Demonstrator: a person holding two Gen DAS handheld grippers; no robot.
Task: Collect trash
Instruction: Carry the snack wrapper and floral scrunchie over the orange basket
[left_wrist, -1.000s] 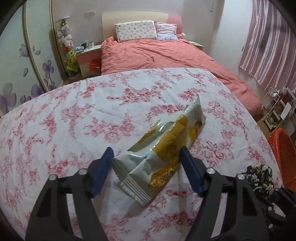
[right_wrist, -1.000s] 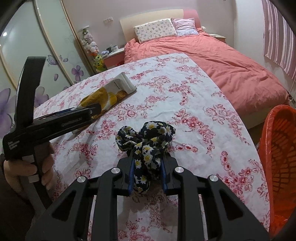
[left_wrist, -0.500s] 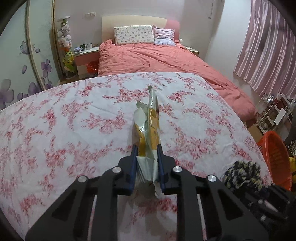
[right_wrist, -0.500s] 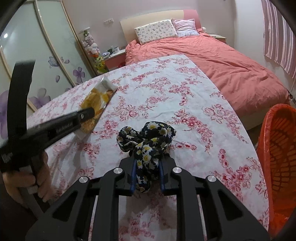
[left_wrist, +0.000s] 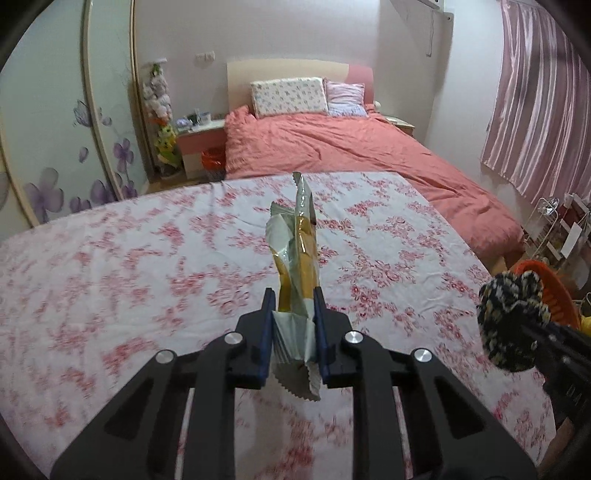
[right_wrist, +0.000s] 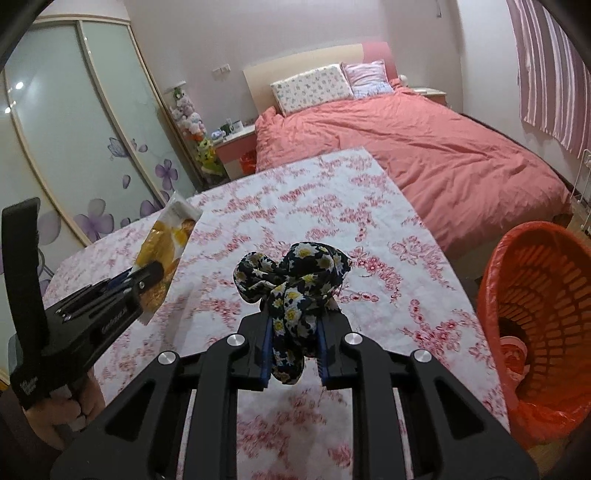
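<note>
My left gripper (left_wrist: 293, 314) is shut on a crumpled yellow and white snack wrapper (left_wrist: 299, 258), which stands up edge-on above the flowered tablecloth (left_wrist: 129, 266). From the right wrist view the same wrapper (right_wrist: 166, 243) hangs in the left gripper (right_wrist: 147, 275) at the left. My right gripper (right_wrist: 291, 321) is shut on a knotted dark cloth with yellow daisies (right_wrist: 295, 273), lifted off the table. That cloth (left_wrist: 511, 314) also shows at the right edge of the left wrist view. An orange slatted basket (right_wrist: 543, 317) lined with an orange bag stands on the floor right of the table.
A bed with a coral duvet (right_wrist: 424, 140) lies beyond the table's far edge. A bedside cabinet (left_wrist: 201, 147) and a small orange bin (left_wrist: 212, 164) stand left of the bed, by flower-painted wardrobe doors (right_wrist: 74, 129). Pink curtains (left_wrist: 543, 99) and a wire rack (left_wrist: 554, 229) fill the right side.
The left jaws closed on the wrapper, squeezing it narrow, and lifted it off the cloth. The right gripper rose with the flowered cloth. Both views now look from higher up.
</note>
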